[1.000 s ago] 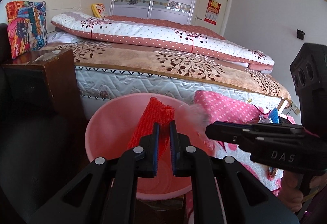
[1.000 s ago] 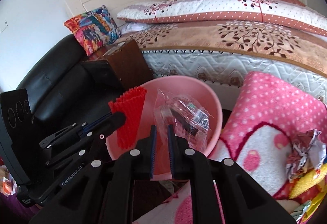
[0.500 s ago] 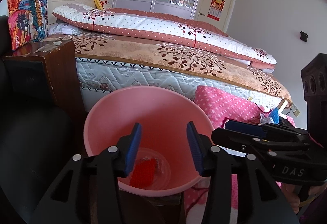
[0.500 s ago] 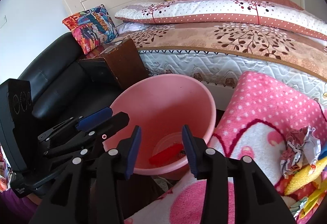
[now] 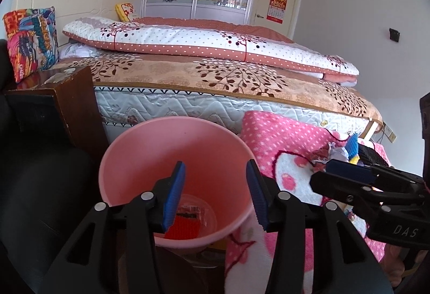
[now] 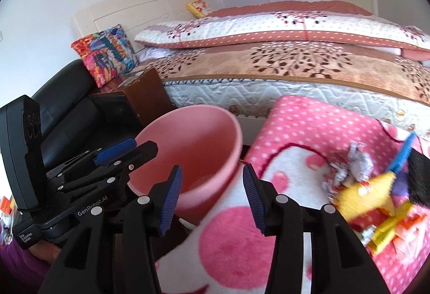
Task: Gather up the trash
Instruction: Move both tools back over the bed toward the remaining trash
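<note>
The left gripper (image 5: pixel 216 193) is hovering over the round pink plastic bin (image 5: pixel 129 159), fingers spread and gripping nothing. A red mesh scrap (image 5: pixel 184 227) is lying at the bin's bottom. The right gripper (image 6: pixel 212 197), also spread, is facing what looks like crumpled wrappers (image 6: pixel 346 167) on the pink dotted blanket (image 6: pixel 309 122).

pink bucket (image 5: pixel 172 149) mouth open, blanket (image 5: pixel 285 138) beside

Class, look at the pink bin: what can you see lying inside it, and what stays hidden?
Inside the pink bin, at the bottom, lie a red mesh piece and a clear plastic wrapper. The left gripper's blue pad covers part of the bottom, so anything beneath it cannot be seen.
</note>
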The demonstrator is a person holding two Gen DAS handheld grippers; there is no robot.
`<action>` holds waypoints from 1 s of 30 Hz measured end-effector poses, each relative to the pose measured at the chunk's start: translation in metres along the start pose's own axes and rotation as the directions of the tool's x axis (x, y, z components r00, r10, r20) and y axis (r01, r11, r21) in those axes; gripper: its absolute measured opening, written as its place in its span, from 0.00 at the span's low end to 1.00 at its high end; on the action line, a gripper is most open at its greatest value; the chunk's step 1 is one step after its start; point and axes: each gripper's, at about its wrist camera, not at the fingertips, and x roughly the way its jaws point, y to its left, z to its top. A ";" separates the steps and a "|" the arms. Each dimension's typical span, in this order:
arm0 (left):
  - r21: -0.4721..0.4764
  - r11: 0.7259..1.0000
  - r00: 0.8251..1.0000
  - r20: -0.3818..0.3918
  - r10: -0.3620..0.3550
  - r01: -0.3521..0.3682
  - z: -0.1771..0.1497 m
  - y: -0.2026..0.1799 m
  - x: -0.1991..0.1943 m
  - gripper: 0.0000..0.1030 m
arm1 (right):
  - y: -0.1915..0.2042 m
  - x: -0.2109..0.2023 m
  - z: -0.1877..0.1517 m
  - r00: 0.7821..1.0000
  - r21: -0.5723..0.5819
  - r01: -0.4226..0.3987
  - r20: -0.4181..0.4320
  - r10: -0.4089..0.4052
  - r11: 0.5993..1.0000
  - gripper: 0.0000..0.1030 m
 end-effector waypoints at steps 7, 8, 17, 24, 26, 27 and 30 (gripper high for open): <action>0.034 0.999 1.000 -0.007 0.000 0.000 -0.005 -0.031 -0.001 0.46 | -0.019 -0.043 -0.023 0.992 0.018 0.110 0.065 -0.111 0.994 0.46; 0.035 0.999 1.000 -0.009 -0.006 0.006 -0.006 -0.036 -0.002 0.46 | -0.022 -0.050 -0.028 0.987 0.023 0.137 0.080 -0.139 0.990 0.46; 0.015 0.989 0.988 -0.057 -0.147 0.148 -0.028 -0.087 -0.008 0.46 | -0.060 -0.114 -0.073 0.932 0.145 0.311 0.149 -0.331 0.939 0.49; 0.091 0.974 0.975 -0.096 -0.198 0.207 -0.040 -0.121 -0.012 0.46 | -0.086 -0.145 -0.096 0.907 0.230 0.357 0.148 -0.395 0.905 0.58; 0.104 0.970 0.972 -0.103 -0.211 0.221 -0.041 -0.127 -0.012 0.46 | -0.091 -0.150 -0.100 0.904 0.248 0.362 0.144 -0.403 0.899 0.60; 0.112 0.966 0.969 -0.106 -0.222 0.234 -0.041 -0.130 -0.012 0.46 | -0.092 -0.152 -0.102 0.903 0.254 0.362 0.145 -0.405 0.897 0.64; 0.146 0.957 0.966 -0.114 -0.234 0.249 -0.043 -0.140 -0.012 0.46 | -0.098 -0.155 -0.107 0.897 0.275 0.367 0.146 -0.416 0.888 0.73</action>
